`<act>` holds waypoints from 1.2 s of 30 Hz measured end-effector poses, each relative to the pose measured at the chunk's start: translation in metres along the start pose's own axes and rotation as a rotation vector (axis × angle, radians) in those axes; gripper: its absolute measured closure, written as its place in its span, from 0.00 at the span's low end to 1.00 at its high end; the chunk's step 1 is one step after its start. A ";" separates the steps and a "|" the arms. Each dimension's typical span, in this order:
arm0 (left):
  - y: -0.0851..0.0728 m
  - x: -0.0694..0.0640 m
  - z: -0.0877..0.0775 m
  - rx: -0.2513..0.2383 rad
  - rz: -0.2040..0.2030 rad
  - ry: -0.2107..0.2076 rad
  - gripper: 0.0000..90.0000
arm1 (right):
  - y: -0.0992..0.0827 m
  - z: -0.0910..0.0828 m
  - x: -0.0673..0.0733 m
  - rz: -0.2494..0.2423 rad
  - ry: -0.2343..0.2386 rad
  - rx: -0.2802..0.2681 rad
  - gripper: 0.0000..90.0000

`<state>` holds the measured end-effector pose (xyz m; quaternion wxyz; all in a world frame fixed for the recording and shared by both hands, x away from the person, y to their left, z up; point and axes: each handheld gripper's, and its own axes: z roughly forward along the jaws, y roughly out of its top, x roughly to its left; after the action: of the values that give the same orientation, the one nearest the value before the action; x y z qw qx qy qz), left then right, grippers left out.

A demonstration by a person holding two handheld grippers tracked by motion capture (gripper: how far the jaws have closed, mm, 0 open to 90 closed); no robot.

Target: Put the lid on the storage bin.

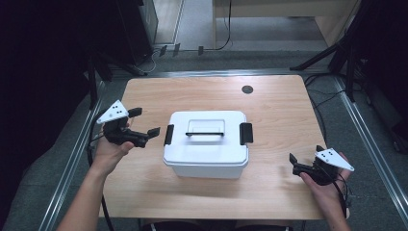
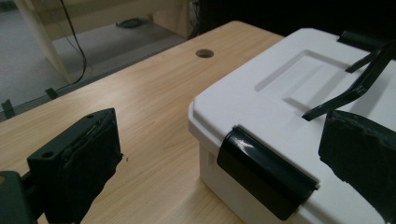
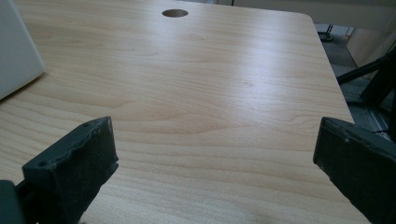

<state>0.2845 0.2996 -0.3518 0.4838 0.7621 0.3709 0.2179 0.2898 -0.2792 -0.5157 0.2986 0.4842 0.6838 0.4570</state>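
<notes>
Now, left gripper [image 1: 144, 121] hangs just beside the white box [image 1: 207, 154] at table [image 1: 279, 110] centre, jaws wide, nothing between them. Box looks like rigid, smooth plastic, probably light and slippery; best holds are the black side latch [image 2: 264, 177] or top handle [image 1: 205, 132]. Left gripper view shows that latch close up; high view doesn't. Right gripper [image 1: 304, 161] sits well apart, jaws wide, empty.

A lab or office: wooden desk [image 1: 269, 110] with cable hole [image 1: 247, 89], tripod legs [image 1: 332, 50], floor cables [image 1: 192, 48].
</notes>
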 end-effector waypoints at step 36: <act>-0.140 -0.013 -0.022 -0.131 -0.236 0.467 0.00 | 0.000 0.000 0.000 0.004 -0.011 -0.001 0.00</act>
<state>0.2117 0.3377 -0.4676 0.4554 0.6097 0.5439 0.3536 0.2894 -0.2791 -0.5157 0.3015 0.4879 0.6809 0.4554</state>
